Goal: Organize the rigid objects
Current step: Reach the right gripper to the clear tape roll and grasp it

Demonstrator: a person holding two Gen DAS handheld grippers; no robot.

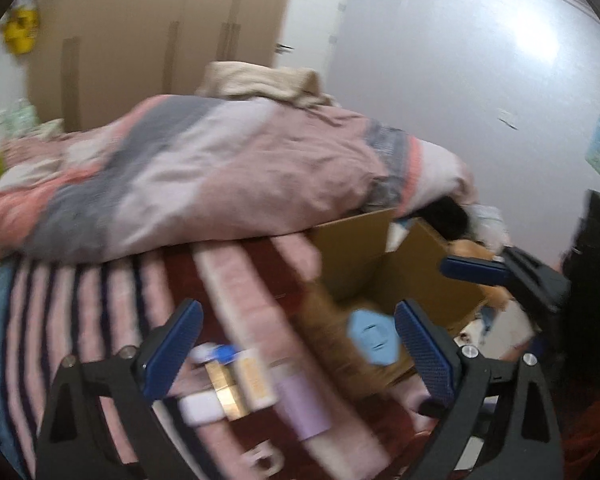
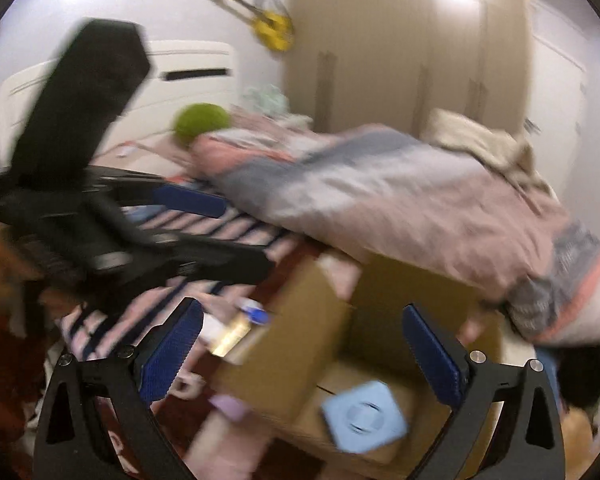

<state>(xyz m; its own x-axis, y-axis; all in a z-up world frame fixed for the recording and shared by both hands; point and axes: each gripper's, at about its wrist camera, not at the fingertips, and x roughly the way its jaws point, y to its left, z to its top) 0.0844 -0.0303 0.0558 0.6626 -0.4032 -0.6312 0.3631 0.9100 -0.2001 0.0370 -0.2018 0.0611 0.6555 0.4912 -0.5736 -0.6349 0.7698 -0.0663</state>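
- Two claws show, and both are wide open with nothing between their blue pads.
- The left gripper (image 1: 298, 344) hangs above the striped pink bedsheet (image 1: 80, 308), touching nothing.
- The right gripper (image 2: 304, 350) hangs over the open brown cardboard box (image 2: 300, 320), touching nothing.
- In the left wrist view the right claw pokes in from the right side, above the box (image 1: 352, 248).
- A light blue flat plastic piece with a round mark in its middle (image 2: 364, 414) lies on the floor of the box. It also shows in the left view (image 1: 374, 334).
- Just beside the box, on the sheet, lie a few small things: a shiny gold box (image 1: 230, 388), a light purple tube (image 1: 304, 408) and a small white and blue thing (image 1: 220, 354). They are blurry.
- A big puffy pink and grey blanket (image 1: 220, 176) is piled behind the box and hangs over its far edge.
- A green ball (image 2: 202, 122) sits far back on the bed.
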